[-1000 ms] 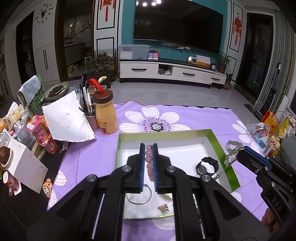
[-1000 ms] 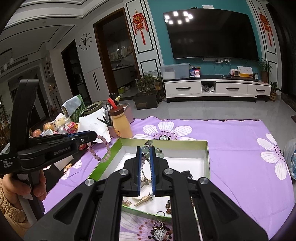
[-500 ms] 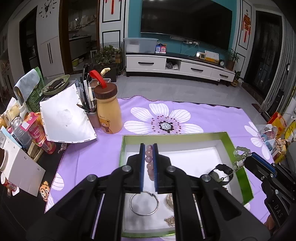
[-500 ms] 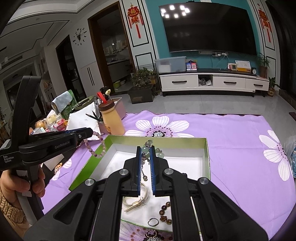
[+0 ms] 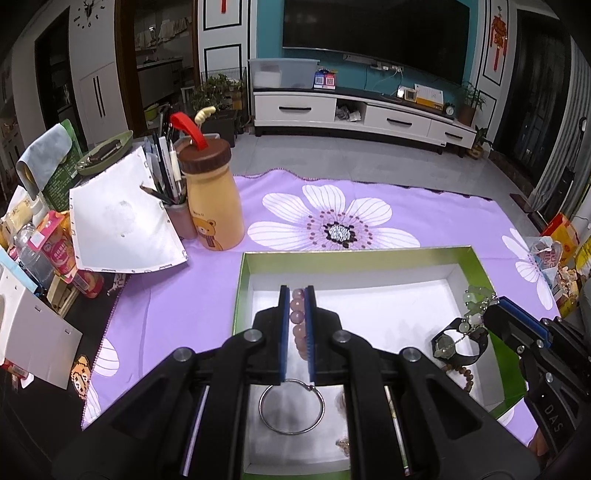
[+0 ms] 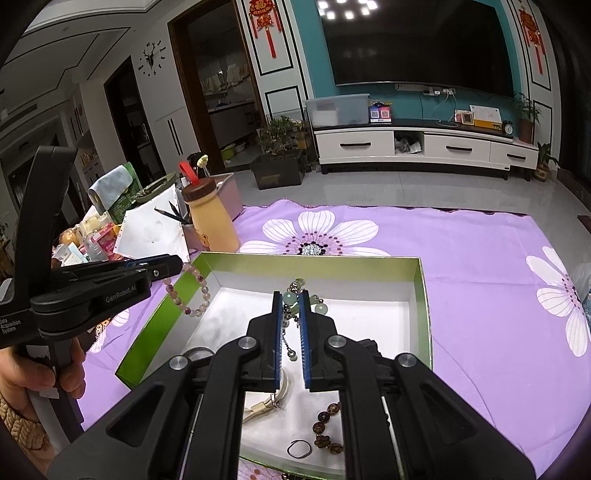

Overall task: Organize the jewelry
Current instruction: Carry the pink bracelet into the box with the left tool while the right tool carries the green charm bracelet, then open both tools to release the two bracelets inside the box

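Box (image 5: 480, 266) fills lower centre of both views; left gripper (image 5: 297, 325) is clamped on pink bracelet (image 5: 298, 321), right gripper (image 6: 291, 314) on green chain (image 6: 290, 297), both above box floor; best: lower to floor, release over bare patches, clear of ring (image 5: 291, 408).

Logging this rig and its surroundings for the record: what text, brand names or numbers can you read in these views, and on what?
"GenRobot.AI": side of the left gripper, right wrist view.
"Data Acquisition System": its handle, lower down.
"DAS": body of the right gripper, left wrist view.
Print on the bottle, the pink packets and the green bag: too small or blurred to read.
Red wall ornaments: characters unreadable.
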### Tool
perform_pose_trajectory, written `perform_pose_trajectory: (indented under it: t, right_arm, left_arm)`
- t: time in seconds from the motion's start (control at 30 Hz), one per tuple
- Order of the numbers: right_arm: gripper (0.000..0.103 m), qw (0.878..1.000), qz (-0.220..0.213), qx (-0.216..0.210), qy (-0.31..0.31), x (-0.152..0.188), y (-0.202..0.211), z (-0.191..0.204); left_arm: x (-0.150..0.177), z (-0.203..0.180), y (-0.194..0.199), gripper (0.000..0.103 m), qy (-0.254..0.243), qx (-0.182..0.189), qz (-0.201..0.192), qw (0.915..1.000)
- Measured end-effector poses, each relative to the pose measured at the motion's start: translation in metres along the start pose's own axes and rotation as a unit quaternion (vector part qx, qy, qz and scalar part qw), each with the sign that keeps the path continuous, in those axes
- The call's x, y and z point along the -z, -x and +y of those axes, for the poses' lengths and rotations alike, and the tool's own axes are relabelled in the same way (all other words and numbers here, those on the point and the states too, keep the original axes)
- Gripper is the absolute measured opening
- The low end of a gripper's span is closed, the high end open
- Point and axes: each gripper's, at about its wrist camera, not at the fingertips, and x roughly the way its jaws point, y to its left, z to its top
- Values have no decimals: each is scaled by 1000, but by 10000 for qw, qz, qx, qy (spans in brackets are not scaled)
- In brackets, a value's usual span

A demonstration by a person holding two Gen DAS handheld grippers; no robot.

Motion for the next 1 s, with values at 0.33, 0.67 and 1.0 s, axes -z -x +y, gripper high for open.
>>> perform_pose_trajectory:
  t: [0.33,0.67,1.0]
  right_arm:
    - [8,9998,167,47,-29,6,-13,-1]
    - [8,9997,241,38,-81,7,-18,-3]
    - [9,9994,279,50,-205,7,-19,-8]
  left_arm:
    - [5,-2,-13,7,-36,-24,145,9999]
    - [8,-5,-17,7,-74,-40,208,9997]
    - [7,-5,-15,8,-74,-51,187,9998]
